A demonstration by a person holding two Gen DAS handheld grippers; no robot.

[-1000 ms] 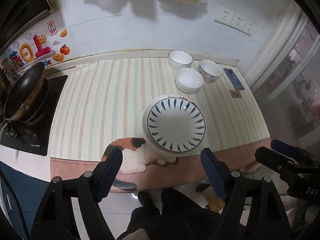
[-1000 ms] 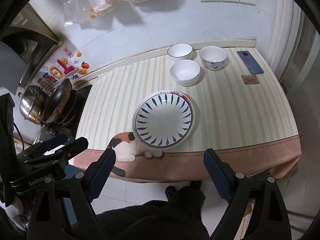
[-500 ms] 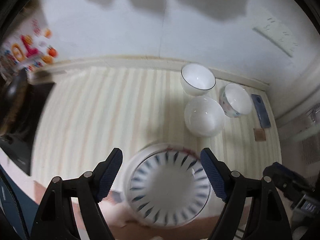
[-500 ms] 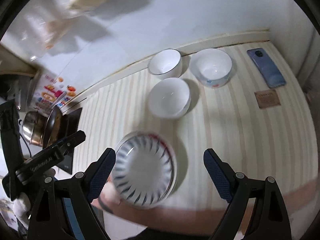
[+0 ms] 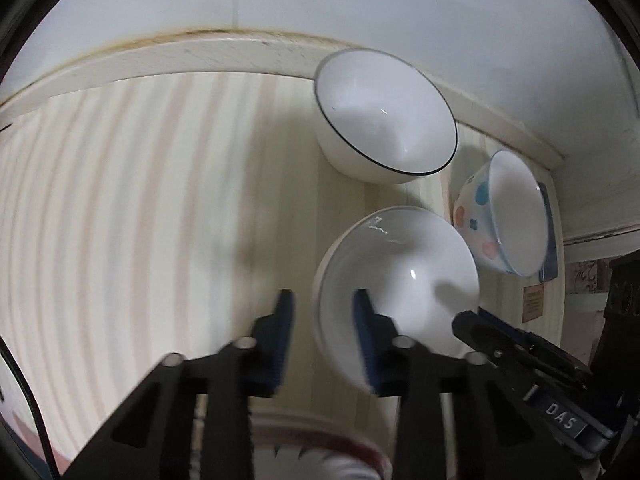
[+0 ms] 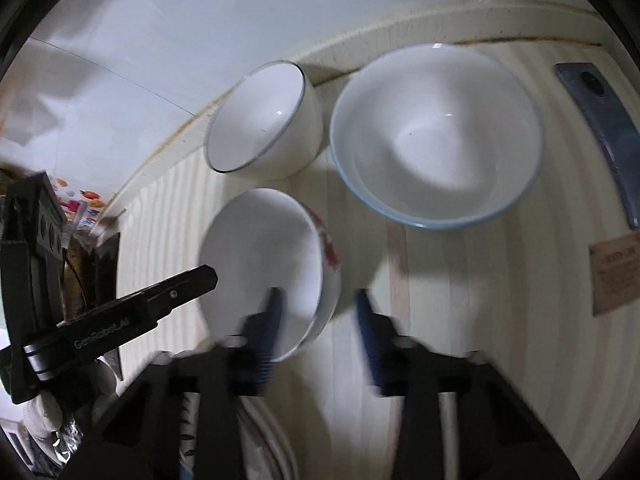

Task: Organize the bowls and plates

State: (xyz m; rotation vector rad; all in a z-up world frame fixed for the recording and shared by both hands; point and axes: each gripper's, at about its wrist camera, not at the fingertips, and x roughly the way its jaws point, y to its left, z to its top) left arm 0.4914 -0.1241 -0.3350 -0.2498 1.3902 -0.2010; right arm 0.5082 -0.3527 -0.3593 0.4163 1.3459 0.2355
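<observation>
Three bowls stand on the striped counter. The near white bowl [image 5: 400, 280] has a red flower on its outer wall and also shows in the right wrist view [image 6: 264, 264]. My left gripper [image 5: 322, 320] is open and straddles its left rim, one finger inside. My right gripper [image 6: 318, 320] is open and straddles its right rim. Behind it stand a dark-rimmed white bowl [image 5: 384, 116], also in the right wrist view [image 6: 260, 120], and a dotted blue-rimmed bowl [image 5: 504, 216] [image 6: 436, 132]. The blue-patterned plate's rim [image 5: 320, 452] lies below the grippers.
A phone [image 6: 604, 128] and a small brown card [image 6: 616, 272] lie at the counter's right end. The white wall and counter back edge [image 5: 200, 52] stand just behind the bowls. A stove with pans [image 6: 92, 256] is far left.
Both grippers have moved forward over the plate to the near white bowl and have narrowed around its opposite rims. The bowls and plate have not moved.
</observation>
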